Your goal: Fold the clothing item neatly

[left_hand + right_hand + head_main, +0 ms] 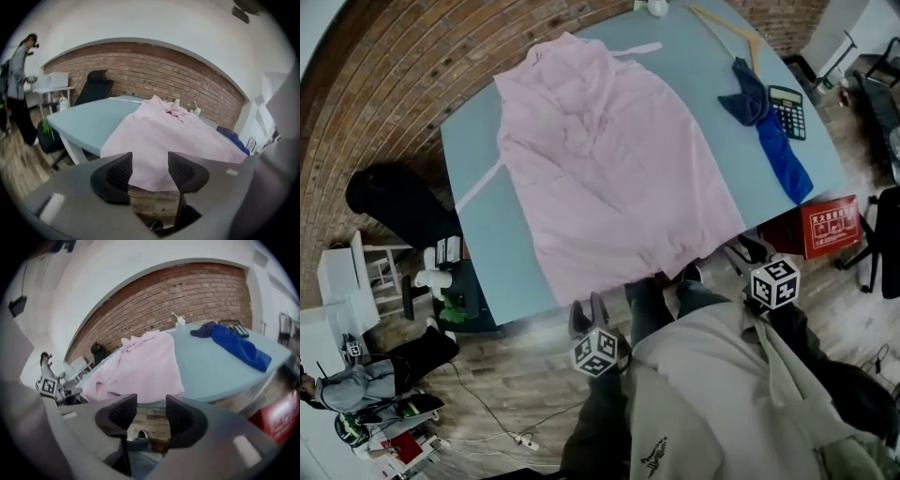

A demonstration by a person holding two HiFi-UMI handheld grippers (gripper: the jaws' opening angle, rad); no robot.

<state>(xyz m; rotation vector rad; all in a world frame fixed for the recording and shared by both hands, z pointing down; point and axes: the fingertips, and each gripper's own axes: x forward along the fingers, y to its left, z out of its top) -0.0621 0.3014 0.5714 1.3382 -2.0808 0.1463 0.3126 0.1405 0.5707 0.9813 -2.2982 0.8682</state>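
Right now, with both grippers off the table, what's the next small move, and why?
Probably bring both grippers forward to the near hem of the pink garment and take one corner each. The garment lies spread out and unfolded on the table, with its hem at the near edge. The left gripper and right gripper are both open, empty and short of the cloth.
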